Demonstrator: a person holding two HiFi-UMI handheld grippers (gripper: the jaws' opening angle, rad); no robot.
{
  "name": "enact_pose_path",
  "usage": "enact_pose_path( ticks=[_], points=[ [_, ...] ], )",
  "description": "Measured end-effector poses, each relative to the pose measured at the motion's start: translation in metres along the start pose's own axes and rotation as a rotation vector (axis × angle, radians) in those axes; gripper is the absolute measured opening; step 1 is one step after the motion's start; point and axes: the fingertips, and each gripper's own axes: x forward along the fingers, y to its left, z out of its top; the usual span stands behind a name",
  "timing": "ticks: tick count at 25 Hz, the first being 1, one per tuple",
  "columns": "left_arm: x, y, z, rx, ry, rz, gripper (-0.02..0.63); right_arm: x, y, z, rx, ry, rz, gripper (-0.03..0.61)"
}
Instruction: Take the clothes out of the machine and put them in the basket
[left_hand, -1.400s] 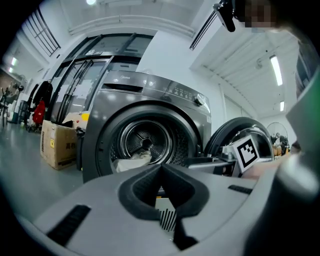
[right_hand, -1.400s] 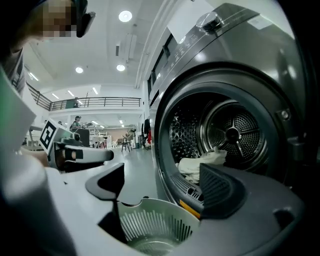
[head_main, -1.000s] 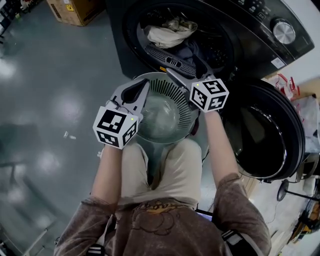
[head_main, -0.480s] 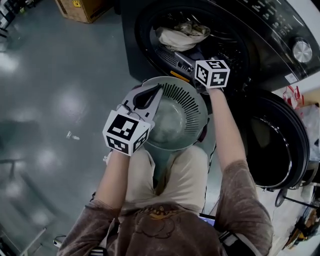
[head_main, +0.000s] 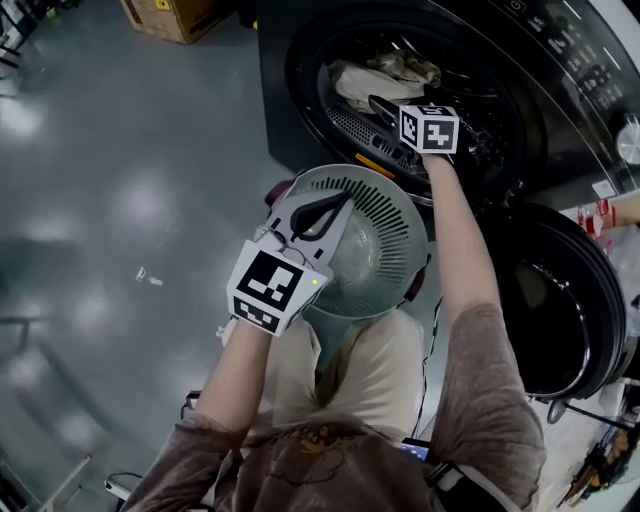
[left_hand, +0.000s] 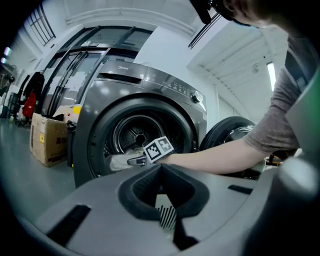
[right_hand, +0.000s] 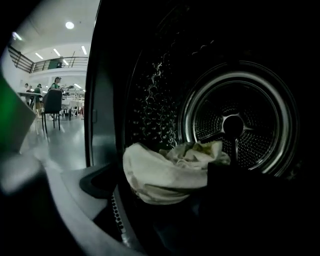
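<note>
At the top of the head view, a dark front-loading washing machine (head_main: 560, 60) is seen, with its round door (head_main: 560, 300) swung open to the right. Grey glossy floor (head_main: 120, 200) is spread to the left, and a cardboard box (head_main: 175, 15) is set near the machine's corner. Just below the machine's mouth, a round grey basket (head_main: 395, 205) with a slotted rim is rested on the person's lap. A bundle of pale clothes (right_hand: 160, 172) is heaped at the front of the drum (right_hand: 235, 125), just inside the opening. The left gripper (head_main: 345, 202) is laid across the basket's near rim with its jaws brought together at the tips. Whether the rim is pinched cannot be told. The right gripper (head_main: 385, 105) is reached into the mouth; its jaws have just been opening and are spread wide, with the pale clothes framed ahead between them but not pressed.
</note>
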Motion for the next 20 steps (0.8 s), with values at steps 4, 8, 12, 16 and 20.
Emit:
enact_pose_path(
  ticks=[4,8,12,16,20],
  points=[
    [0.006,0.002,-0.005,-0.015,0.021,-0.017,0.003,0.016,-0.012,-0.004,-0.039,0.026,-0.032,0.557],
    [0.007,0.008,-0.007,-0.037,0.03,-0.018,0.003,0.028,-0.024,-0.001,-0.06,0.042,-0.049,0.549],
    [0.007,0.012,-0.01,-0.072,0.034,-0.016,0.003,0.035,-0.03,-0.001,-0.035,0.057,-0.054,0.471],
    [0.007,0.011,-0.015,-0.103,0.036,-0.006,0.003,0.035,-0.036,-0.005,-0.027,0.079,-0.08,0.334],
    [0.008,0.013,-0.015,-0.105,0.04,-0.017,0.003,0.03,-0.037,-0.009,-0.005,0.095,-0.092,0.16]
  ],
)
